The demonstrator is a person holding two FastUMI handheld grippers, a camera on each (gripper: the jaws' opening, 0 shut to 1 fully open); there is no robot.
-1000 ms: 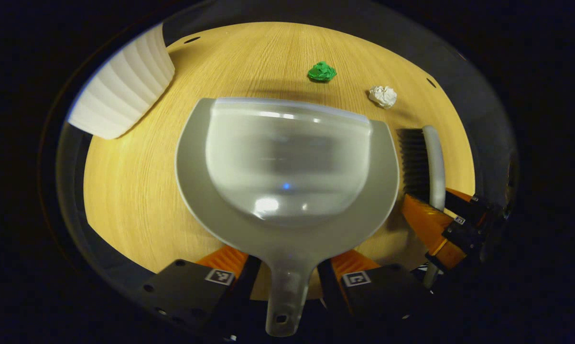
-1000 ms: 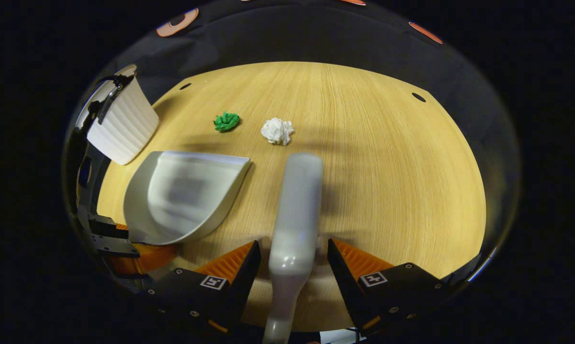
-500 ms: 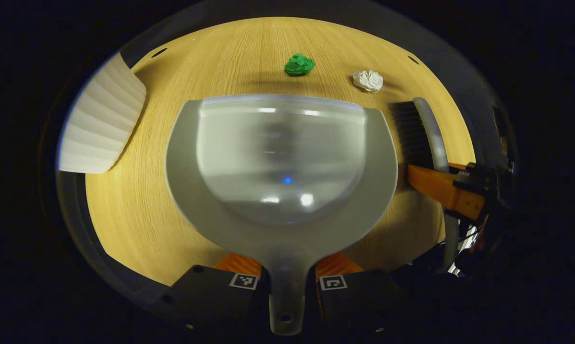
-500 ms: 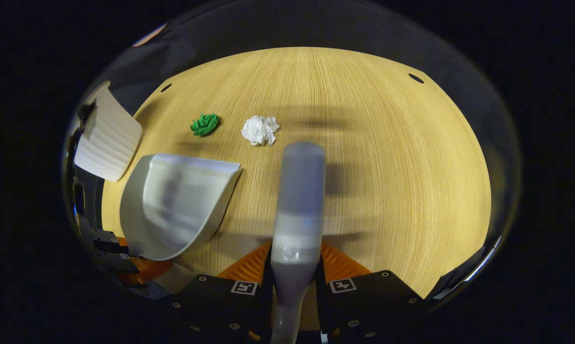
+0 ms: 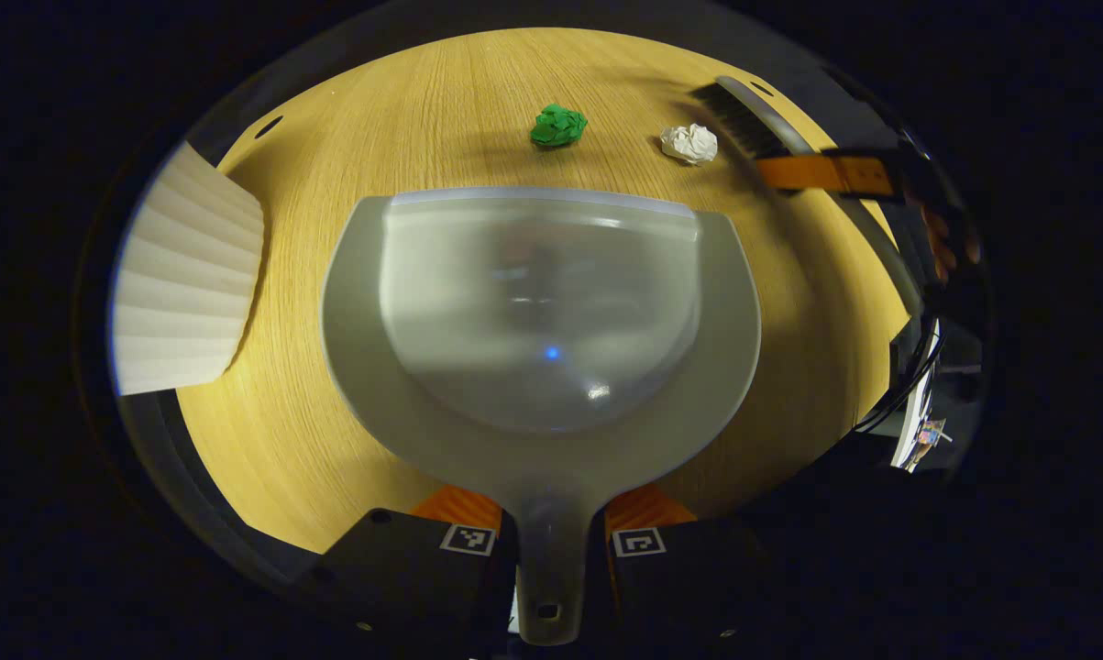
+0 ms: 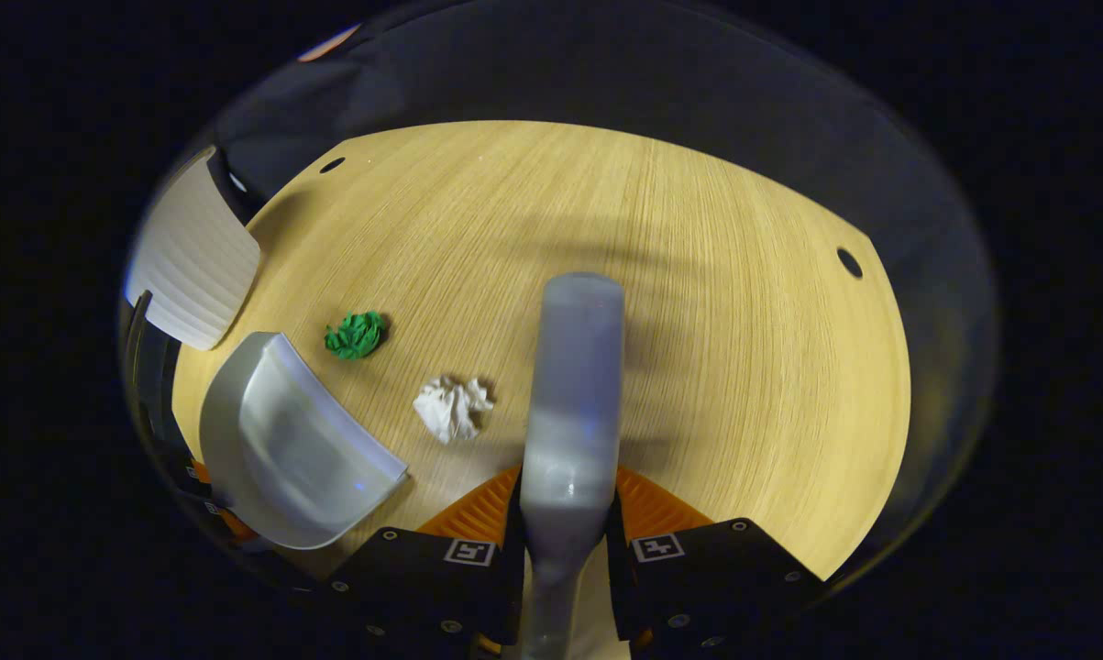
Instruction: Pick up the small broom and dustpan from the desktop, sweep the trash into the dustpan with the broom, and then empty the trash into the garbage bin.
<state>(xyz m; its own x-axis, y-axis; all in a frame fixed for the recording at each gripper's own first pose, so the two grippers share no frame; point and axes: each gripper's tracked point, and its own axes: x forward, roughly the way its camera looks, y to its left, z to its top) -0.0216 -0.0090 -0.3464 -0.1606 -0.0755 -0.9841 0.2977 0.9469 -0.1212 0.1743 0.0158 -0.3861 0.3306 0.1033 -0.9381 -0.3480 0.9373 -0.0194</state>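
Gripping, left: the left gripper (image 5: pixel 551 527) had both fingers pressed against the handle of the dustpan (image 5: pixel 542 330), closed tight on it with no gap to either side.
Gripping, right: the right gripper (image 6: pixel 565 527) had its fingers closed on the handle of the broom (image 6: pixel 574 385), which ran straight forward from between them.
Dustpan: it was the landmark, a grey scoop with its open lip facing away from the left gripper, over the wooden desktop (image 5: pixel 331 147); whether it touched the wood could not be told.
Green paper ball (image 5: pixel 558 126): it lay on the desktop beyond the dustpan's lip, near the lip's middle, apart from it.
White paper ball (image 5: pixel 689 143): it lay beyond the dustpan's lip toward its right end, beside the green ball and apart from it.
Broom head: in the left gripper view its dark bristles (image 5: pixel 739 119) sat just past the white ball, on the side away from the dustpan.
Garbage bin (image 5: pixel 184 284): a white ribbed bin stood to the left of the dustpan, close to its rim without touching.
Right gripper view: the dustpan (image 6: pixel 285 440) showed low at the left, the white ball (image 6: pixel 453 408) between it and the broom, the green ball (image 6: pixel 356 334) just beyond its lip, and the bin (image 6: pixel 193 257) farther off.
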